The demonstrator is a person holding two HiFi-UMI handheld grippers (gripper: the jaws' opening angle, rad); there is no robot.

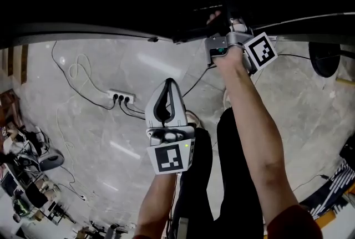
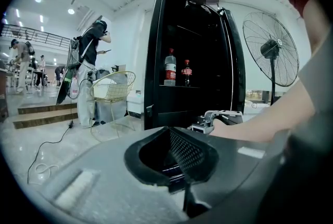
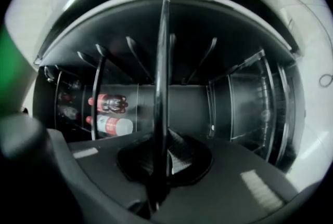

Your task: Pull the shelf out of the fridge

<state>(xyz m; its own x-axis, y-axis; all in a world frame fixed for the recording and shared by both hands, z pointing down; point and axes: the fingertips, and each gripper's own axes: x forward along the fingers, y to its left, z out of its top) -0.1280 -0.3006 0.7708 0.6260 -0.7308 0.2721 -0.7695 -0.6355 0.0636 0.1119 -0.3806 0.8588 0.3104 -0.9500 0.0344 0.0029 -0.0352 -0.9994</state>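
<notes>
The black fridge (image 2: 192, 51) stands open, and its dark inside fills the top of the head view. My right gripper (image 1: 219, 21) reaches into it and is shut on the front edge of the wire shelf (image 3: 162, 77). That edge shows as a thin dark bar running straight between the jaws of the right gripper (image 3: 161, 160). The left gripper view shows the right gripper (image 2: 208, 120) low at the fridge front. My left gripper (image 1: 168, 88) hangs back over the floor, away from the fridge. Its jaws are together with nothing in them, as the left gripper (image 2: 174, 158) also shows.
Two cola bottles (image 2: 170, 67) stand on an upper fridge shelf; they show as bottles (image 3: 109, 114) at the left in the right gripper view. A power strip (image 1: 120, 97) with cables lies on the marble floor. A standing fan (image 2: 270, 51) is right of the fridge. A wire chair (image 2: 112, 90) and a person (image 2: 88, 62) are to its left.
</notes>
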